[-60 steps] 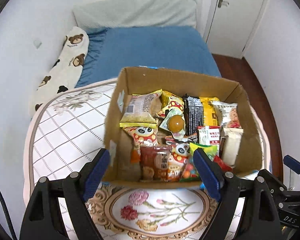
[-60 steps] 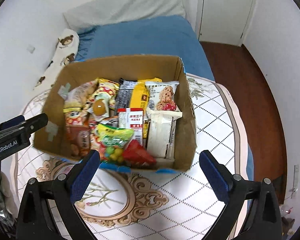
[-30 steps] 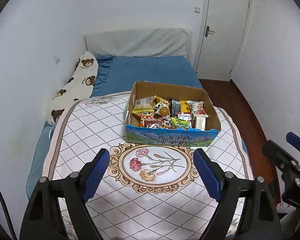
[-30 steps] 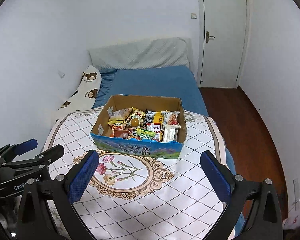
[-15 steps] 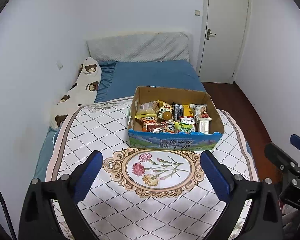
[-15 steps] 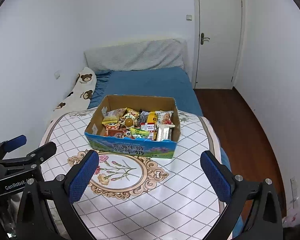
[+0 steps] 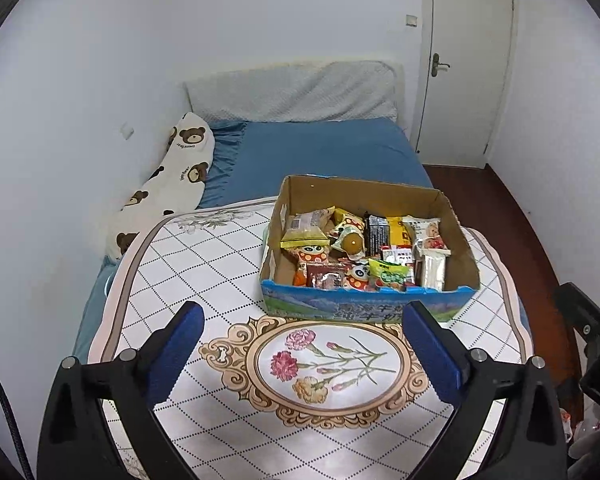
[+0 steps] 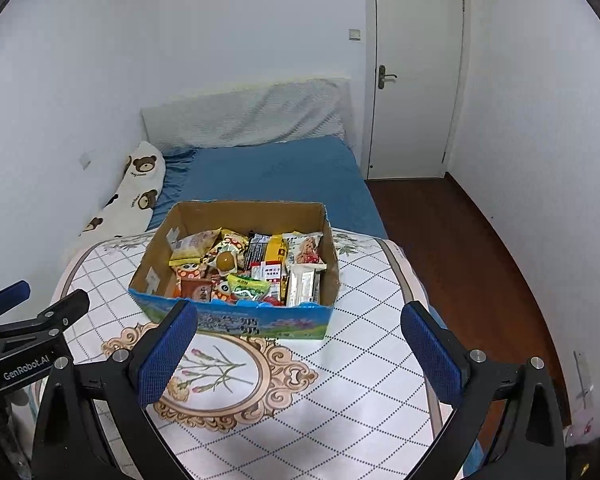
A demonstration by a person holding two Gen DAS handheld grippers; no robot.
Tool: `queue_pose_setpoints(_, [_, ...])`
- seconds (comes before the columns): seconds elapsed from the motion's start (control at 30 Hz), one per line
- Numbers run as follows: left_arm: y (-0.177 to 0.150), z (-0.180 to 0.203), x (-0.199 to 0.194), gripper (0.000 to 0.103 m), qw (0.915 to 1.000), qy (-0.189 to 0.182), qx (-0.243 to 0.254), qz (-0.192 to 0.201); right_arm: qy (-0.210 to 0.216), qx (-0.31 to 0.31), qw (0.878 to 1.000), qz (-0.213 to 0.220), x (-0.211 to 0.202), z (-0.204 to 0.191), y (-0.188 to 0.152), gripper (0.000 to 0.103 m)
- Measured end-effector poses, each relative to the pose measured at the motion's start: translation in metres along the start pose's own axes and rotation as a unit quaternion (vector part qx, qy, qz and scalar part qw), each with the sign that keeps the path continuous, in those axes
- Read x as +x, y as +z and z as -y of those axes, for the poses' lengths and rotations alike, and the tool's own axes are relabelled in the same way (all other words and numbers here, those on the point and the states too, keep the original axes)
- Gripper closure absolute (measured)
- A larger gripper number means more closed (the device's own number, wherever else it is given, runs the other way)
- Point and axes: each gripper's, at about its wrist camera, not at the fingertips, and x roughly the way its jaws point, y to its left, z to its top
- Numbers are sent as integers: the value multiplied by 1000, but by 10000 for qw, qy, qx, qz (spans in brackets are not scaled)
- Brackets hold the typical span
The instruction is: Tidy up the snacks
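Observation:
A cardboard box with a blue printed front holds several packaged snacks and stands at the far side of the table. My left gripper hovers in front of the box, open, with nothing between its blue pads. In the right wrist view the same box and snacks lie ahead. My right gripper is open and empty too, short of the box's front wall. Each gripper shows at the edge of the other's view: the right gripper and the left gripper.
The table wears a white checked cloth with a flower medallion. Behind it lies a blue bed with a bear-print pillow along the left wall. A white door is shut, and wooden floor runs on the right.
Two seconds ago both grippers hung close over the box, then they pulled far back. Since half a second ago both have come nearer and lower. The left jaws have widened.

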Motion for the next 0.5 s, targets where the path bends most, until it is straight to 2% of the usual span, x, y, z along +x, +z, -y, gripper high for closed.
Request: queue_pose_setpoints(0.5, [10, 10, 49, 2, 9995, 103, 68, -289, -121, 175, 9995, -233, 56, 3, 5, 0])
